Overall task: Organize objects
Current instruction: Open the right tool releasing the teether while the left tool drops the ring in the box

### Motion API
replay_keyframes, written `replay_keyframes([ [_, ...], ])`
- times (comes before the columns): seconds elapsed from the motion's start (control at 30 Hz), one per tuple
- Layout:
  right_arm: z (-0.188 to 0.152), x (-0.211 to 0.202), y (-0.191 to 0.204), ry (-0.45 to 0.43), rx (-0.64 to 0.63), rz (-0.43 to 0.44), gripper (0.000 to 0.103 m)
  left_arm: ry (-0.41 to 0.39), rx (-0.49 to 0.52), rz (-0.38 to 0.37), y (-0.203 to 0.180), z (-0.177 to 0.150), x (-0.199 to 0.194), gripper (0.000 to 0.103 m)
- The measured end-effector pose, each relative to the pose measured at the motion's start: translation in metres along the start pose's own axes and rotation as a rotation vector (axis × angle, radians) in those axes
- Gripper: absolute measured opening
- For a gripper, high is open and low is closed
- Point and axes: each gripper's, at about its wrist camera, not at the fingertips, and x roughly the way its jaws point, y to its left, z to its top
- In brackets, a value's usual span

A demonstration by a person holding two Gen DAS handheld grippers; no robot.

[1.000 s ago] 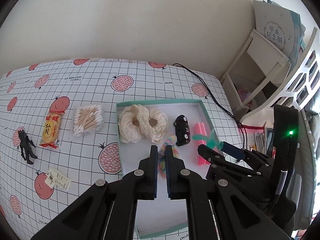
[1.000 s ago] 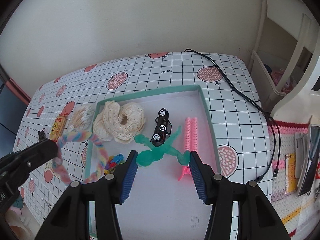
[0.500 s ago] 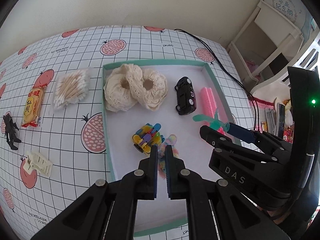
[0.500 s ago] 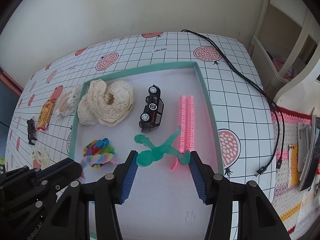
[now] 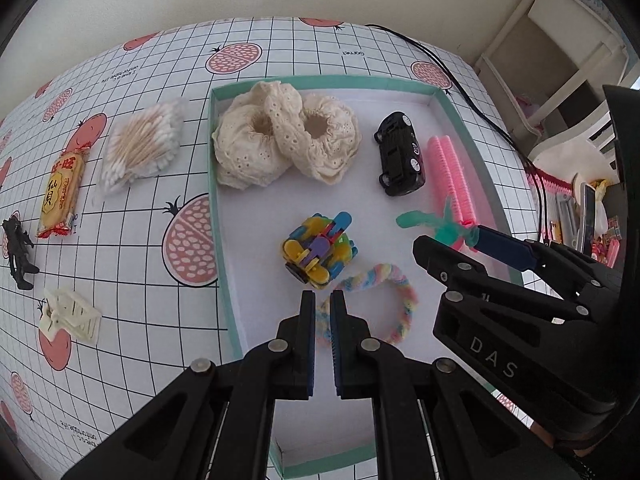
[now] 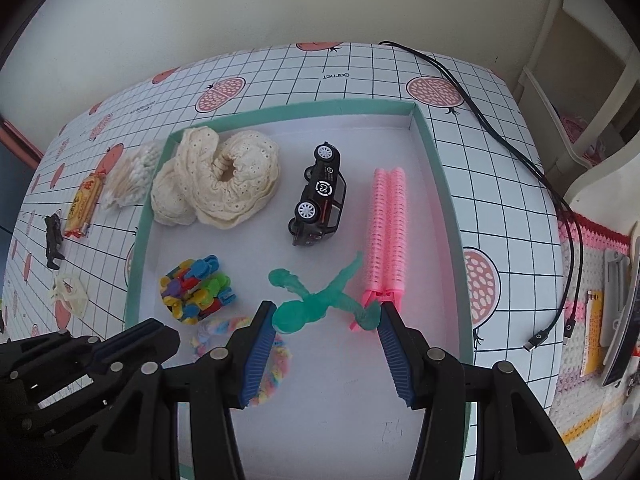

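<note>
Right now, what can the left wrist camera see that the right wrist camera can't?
Only the left wrist view shows the whole open loop of the pastel fuzzy rope and the white shelf unit.

Only the right wrist view shows the black cable's plug ends and the black toy car's white wheels.

Both show the teal-rimmed tray, cream lace scrunchies, pink hair roller and translucent green figure between the right gripper's fingers.

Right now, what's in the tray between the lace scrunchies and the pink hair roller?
Only the black toy car, lying on its side between the scrunchies and roller; clearest in the right wrist view.
</note>
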Motion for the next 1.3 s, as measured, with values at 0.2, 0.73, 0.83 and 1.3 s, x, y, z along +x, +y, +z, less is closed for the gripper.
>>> replay_keyframes([
  [0.2, 0.001, -0.002, 0.002, -0.004, -0.006, -0.002, 0.055, -0.005, -0.007, 0.004, 0.006, 0.002, -0.004, 0.007],
  [0.73, 0.0, 0.004, 0.014, 0.013, -0.037, 0.01, 0.056, -0.042, -0.064, 0.039, 0.032, 0.005, -0.023, 0.007],
  [0.83, 0.001, 0.003, 0.014, 0.01, -0.036, 0.008, 0.056, -0.047, -0.07, 0.041, 0.035, 0.006, -0.027, 0.007],
  [1.3, 0.006, -0.029, 0.016, -0.074, -0.035, 0.006, 0.059, -0.124, -0.091, 0.048, 0.049, 0.014, -0.051, 0.011],
])
